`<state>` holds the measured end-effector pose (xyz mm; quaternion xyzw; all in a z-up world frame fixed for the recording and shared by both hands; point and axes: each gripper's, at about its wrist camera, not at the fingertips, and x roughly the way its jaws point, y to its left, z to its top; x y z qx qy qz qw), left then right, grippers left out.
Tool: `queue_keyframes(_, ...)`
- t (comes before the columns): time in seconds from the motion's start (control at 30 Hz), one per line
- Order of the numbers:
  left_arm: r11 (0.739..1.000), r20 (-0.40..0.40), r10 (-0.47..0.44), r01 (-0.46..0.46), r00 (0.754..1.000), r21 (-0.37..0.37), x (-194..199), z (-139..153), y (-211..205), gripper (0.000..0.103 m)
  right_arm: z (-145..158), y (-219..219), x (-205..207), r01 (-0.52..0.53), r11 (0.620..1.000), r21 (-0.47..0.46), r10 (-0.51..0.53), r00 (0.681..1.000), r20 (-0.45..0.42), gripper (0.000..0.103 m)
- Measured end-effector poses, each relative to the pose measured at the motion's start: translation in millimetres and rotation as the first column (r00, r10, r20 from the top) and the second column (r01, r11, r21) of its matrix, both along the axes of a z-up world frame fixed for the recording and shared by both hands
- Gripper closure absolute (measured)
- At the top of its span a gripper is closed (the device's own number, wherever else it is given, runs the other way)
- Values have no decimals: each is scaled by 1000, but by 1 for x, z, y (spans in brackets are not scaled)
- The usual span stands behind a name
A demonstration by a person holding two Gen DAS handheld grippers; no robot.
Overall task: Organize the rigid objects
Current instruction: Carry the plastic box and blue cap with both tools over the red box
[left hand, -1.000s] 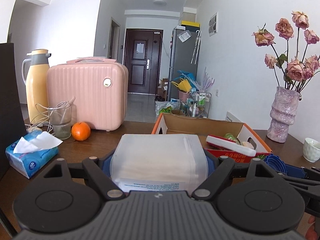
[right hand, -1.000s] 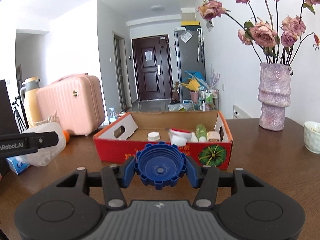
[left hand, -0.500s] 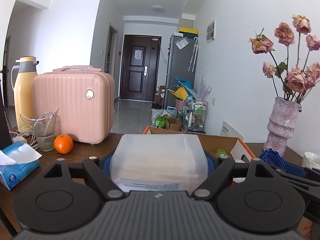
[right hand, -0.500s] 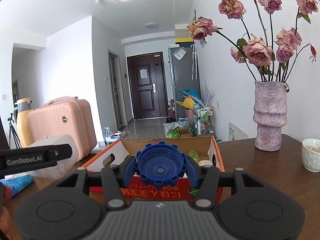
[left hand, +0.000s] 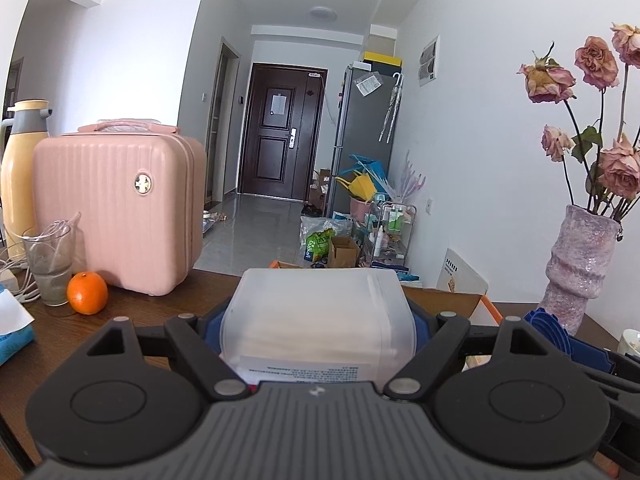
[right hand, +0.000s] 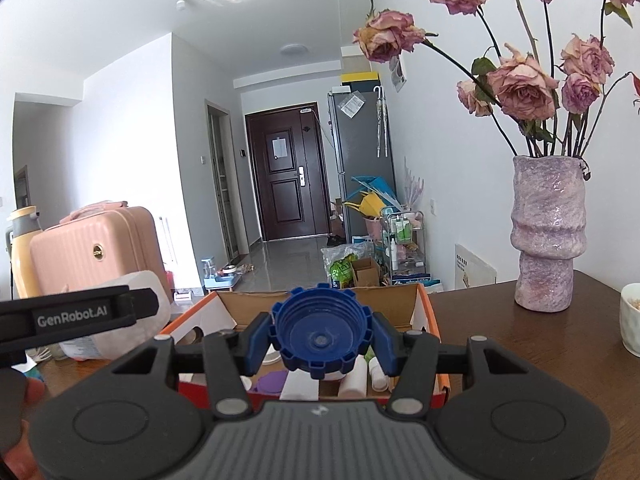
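Left jaws clamp a translucent jar (left hand: 318, 312) — right jaws, a blue cap (right hand: 320, 338).

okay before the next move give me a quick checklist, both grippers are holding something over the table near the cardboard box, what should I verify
1. Left gripper grip on the translucent jug: clamped between both fingers, ok.
2. Right gripper grip on the blue cap: seated between both blue pads, ok.
3. Cap facing: its hollow, threaded side faces the right wrist camera, ok to see; whether it lines up with the jug's mouth, cannot tell, the mouth is hidden.
4. Cardboard box: open, with small bottles and lids inside; room for the jug, cannot tell.
5. Clearance from the vase: it stands apart to the right, ok.
6. Gap between the two grippers: close together, left one at the right view's edge, cannot tell.
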<state>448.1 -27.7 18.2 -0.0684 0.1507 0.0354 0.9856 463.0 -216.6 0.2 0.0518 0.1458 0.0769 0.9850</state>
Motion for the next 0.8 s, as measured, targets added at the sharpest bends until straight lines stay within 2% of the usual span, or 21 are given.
queue_keyframes(0.4,1000,-37,5,-4,999,29,62,-15,-4,20,-13,0,65,28,999,-28,-29,999,-37,51)
queue_keyframes(0.8,997,-78,9,-3,997,74,109,-30,-4,20,-21,1,105,34,997,-66,-40,995,-89,51)
